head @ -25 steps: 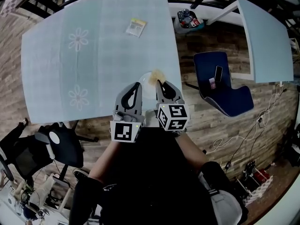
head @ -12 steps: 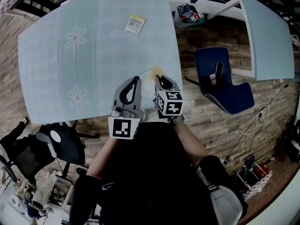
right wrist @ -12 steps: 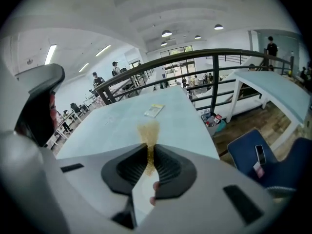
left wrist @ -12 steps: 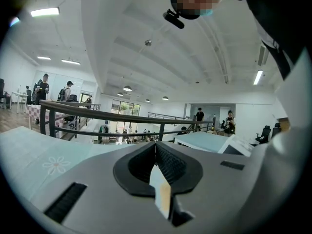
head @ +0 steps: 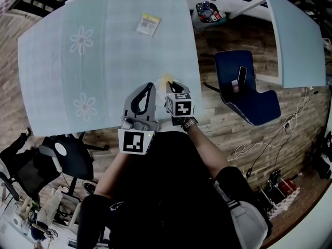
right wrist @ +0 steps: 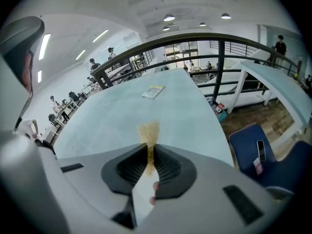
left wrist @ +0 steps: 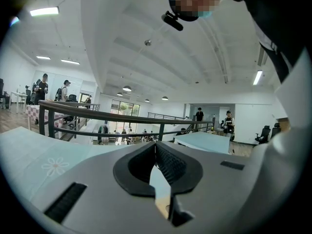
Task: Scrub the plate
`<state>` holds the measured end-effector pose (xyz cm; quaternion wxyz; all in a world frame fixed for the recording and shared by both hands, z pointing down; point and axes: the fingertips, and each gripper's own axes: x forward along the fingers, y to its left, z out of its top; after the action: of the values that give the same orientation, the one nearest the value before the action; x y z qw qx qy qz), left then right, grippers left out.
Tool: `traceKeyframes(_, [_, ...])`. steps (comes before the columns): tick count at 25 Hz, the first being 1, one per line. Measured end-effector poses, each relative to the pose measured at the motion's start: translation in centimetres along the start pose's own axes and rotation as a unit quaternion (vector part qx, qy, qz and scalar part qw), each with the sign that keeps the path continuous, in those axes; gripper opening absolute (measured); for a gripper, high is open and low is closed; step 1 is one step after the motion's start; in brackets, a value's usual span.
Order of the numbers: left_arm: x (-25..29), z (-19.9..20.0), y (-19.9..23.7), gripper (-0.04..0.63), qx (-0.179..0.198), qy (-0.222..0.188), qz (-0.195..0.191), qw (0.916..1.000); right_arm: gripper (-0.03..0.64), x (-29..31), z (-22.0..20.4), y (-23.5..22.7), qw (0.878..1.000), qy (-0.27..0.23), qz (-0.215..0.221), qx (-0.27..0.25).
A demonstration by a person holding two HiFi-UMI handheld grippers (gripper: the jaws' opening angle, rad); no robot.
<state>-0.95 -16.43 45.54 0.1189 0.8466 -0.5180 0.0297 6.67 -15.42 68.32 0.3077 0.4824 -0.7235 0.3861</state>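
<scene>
Swinging in against the left gripper (head: 150,88), which stays clamped on the plate (left wrist: 158,189) rim at the table (head: 104,30) edge, the right gripper (head: 174,85) pinches a yellow sponge (right wrist: 147,133); scrubbing appears underway.

Bright, even office light from ceiling strip lights (left wrist: 44,11); heavy fisheye warping, dark vignetted corners, right gripper (right wrist: 147,147) slightly soft up close.
</scene>
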Motion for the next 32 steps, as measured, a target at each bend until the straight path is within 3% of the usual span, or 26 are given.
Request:
traceKeyframes(10, [-0.1, 0.0, 0.4, 0.014, 0.003, -0.002, 0.006, 1.0, 0.044, 2.8, -1.3, 1.0, 0.999, 0.04, 0.013, -0.024])
traceKeyframes(32, [-0.2, -0.3, -0.7, 0.014, 0.013, 0.007, 0.006, 0.9999, 0.044, 3.5, -1.9, -1.3, 0.999, 0.047, -0.004, -0.021])
